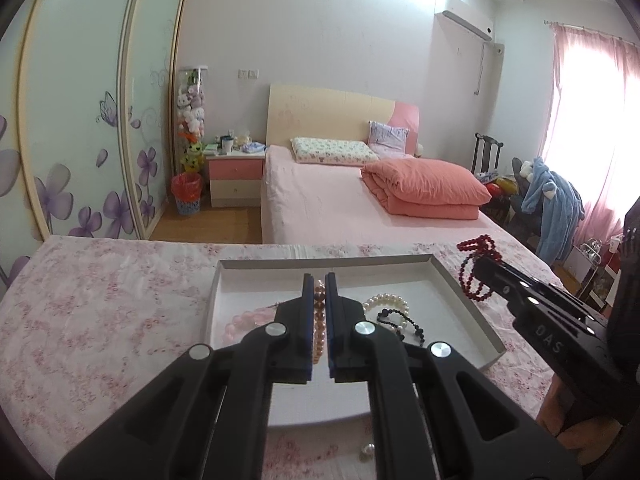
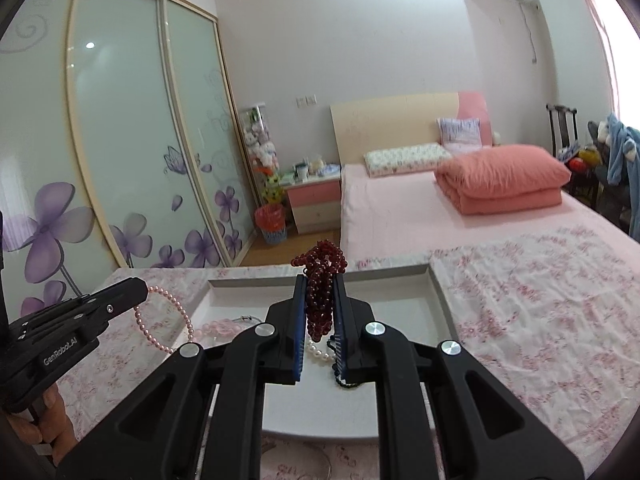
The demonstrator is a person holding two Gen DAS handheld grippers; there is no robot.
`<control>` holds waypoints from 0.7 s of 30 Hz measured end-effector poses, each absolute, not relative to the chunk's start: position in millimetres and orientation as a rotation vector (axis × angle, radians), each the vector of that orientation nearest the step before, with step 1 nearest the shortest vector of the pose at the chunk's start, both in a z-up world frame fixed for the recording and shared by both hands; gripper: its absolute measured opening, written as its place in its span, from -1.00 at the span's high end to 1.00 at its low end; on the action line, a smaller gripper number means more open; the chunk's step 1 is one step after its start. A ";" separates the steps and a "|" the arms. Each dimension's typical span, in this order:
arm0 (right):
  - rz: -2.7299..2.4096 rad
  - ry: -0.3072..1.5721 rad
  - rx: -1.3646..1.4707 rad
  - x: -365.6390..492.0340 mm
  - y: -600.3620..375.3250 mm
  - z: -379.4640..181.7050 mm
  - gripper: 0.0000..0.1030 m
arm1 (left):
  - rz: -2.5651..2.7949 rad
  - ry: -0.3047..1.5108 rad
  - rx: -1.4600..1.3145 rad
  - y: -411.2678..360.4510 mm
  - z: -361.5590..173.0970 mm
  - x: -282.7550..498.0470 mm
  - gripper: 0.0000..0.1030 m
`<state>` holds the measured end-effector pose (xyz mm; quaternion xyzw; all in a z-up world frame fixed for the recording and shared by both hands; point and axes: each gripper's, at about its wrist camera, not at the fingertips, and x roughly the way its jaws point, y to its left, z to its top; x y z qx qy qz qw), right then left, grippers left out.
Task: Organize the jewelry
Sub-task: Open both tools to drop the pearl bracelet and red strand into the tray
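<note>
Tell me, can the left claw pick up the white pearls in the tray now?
Probably not yet. The left claw is shut on a pink bead strand, so it has no free grip. The white pearls lie uncovered in the tray, just to its right, so nothing else blocks the way.

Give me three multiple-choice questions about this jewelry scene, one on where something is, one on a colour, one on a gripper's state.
1. Where does the white pearl bracelet lie?
A. in the white tray
B. on the pillow
C. on the floor

2. What colour are the beads held by the right gripper?
A. green
B. dark red
C. yellow

3. What is the left gripper doing?
A. standing wide open and empty
B. gripping the tray's edge
C. shut on a pink pearl strand

Answers: 1 A, the bracelet rests on the tray floor beside black beads. 2 B, a dark red bead bundle sits between its fingers. 3 C, the pink pearl strand runs between its closed fingers.
</note>
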<state>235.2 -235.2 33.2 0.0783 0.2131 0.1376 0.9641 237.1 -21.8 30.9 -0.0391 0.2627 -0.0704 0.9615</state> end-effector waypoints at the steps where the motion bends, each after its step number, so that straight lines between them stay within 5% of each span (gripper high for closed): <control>1: 0.279 0.441 0.160 240.0 -234.9 31.1 0.75 | -0.145 0.540 -0.080 -22.7 28.4 241.6 0.88; 10: 0.284 0.570 0.181 275.7 -229.6 3.5 0.68 | -0.163 0.632 -0.109 -26.6 1.6 280.3 0.87; 12: 0.279 0.580 0.189 277.6 -232.3 1.6 0.29 | -0.165 0.643 -0.129 -24.7 -0.8 285.6 0.86; 14: 0.267 0.569 0.189 275.3 -235.5 2.5 0.17 | -0.166 0.650 -0.148 -20.9 -2.4 288.6 0.84; 21: 0.250 0.568 0.228 266.4 -253.5 4.7 0.18 | -0.135 0.638 -0.192 0.7 3.1 278.5 0.66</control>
